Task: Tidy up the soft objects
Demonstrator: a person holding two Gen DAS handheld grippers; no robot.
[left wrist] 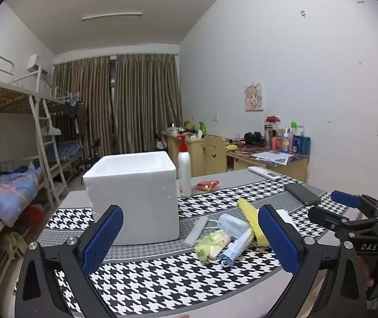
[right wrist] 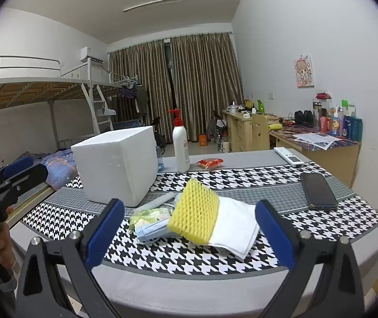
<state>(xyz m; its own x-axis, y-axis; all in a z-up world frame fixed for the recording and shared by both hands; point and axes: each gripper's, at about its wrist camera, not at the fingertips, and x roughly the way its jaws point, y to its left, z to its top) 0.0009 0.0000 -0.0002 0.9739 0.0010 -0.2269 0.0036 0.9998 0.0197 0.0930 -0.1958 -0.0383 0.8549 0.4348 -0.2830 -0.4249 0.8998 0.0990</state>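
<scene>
A pile of soft things lies on the houndstooth tablecloth [right wrist: 215,259]: a yellow foam net sleeve [right wrist: 193,213], a folded white cloth [right wrist: 238,229], light blue face masks [left wrist: 235,234] and a yellow-green packet [left wrist: 211,242]. A white foam box [left wrist: 136,196] stands open-topped to the left of the pile. My left gripper [left wrist: 189,238] is open near the table's front edge, the pile between and beyond its blue pads. My right gripper [right wrist: 189,234] is open too, facing the yellow sleeve and cloth, touching nothing. Each gripper shows at the edge of the other's view.
A white pump bottle [right wrist: 180,145] with a red top stands behind the box. A red snack packet [right wrist: 210,163], a white remote [right wrist: 288,156] and a black phone [right wrist: 319,190] lie farther back and right. A grey stick [left wrist: 197,230] lies beside the box. Bunk beds stand left, desks right.
</scene>
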